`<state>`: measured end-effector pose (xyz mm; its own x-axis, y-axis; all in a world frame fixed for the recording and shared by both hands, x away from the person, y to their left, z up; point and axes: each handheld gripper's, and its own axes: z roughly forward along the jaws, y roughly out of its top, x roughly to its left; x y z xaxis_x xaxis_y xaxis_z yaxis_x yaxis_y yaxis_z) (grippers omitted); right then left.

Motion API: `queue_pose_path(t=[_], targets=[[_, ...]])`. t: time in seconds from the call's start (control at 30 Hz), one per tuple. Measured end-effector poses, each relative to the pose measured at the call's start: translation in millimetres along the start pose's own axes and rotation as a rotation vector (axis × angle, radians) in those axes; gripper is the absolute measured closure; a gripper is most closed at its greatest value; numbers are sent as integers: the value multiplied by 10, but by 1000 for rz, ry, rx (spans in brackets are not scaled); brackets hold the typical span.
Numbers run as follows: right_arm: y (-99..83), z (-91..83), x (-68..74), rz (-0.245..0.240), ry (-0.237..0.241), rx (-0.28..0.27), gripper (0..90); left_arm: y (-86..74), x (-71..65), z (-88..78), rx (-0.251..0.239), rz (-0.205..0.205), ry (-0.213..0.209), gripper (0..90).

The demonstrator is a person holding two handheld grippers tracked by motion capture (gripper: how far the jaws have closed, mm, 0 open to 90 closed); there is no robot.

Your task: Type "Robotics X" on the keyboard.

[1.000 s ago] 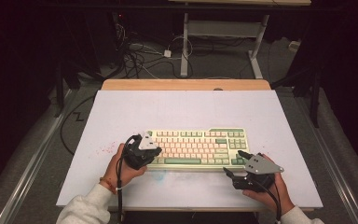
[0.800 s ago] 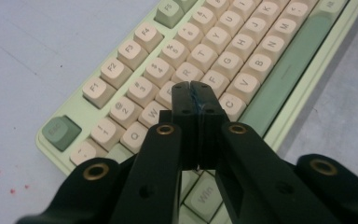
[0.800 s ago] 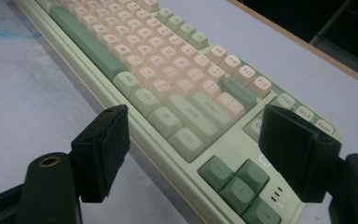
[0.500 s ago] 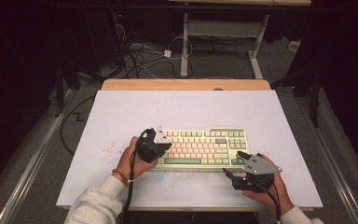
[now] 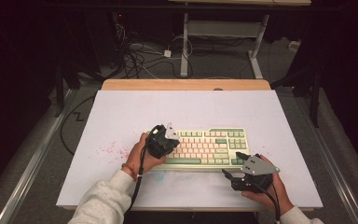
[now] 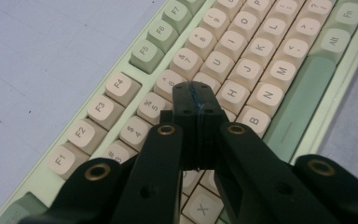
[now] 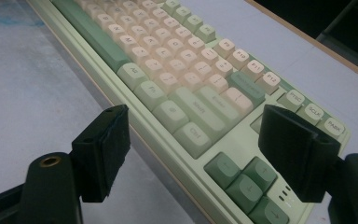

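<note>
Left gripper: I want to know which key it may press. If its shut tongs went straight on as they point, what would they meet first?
Probably the cream-and-green keyboard, around the G/H keys; depth is unclear.

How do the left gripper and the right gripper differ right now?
The left gripper has its jaws shut together with nothing between them; the right gripper has its jaws wide open. The left gripper hangs over the keyboard's letter keys; the right gripper sits off its near right corner, above the table. Both are black and hand-held.
</note>
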<state>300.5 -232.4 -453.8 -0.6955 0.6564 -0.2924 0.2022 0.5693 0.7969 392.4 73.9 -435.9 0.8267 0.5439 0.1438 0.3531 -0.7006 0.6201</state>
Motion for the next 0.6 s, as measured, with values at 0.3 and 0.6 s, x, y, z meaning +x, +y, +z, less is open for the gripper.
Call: queue_pose_path(t=[0.3, 0.6], targets=[[-4, 5, 8, -8, 6, 6, 252, 38, 12, 98, 36, 22, -2, 875], [-6, 0, -6, 1, -5, 4, 258, 49, 7, 131, 48, 31, 3, 875]])
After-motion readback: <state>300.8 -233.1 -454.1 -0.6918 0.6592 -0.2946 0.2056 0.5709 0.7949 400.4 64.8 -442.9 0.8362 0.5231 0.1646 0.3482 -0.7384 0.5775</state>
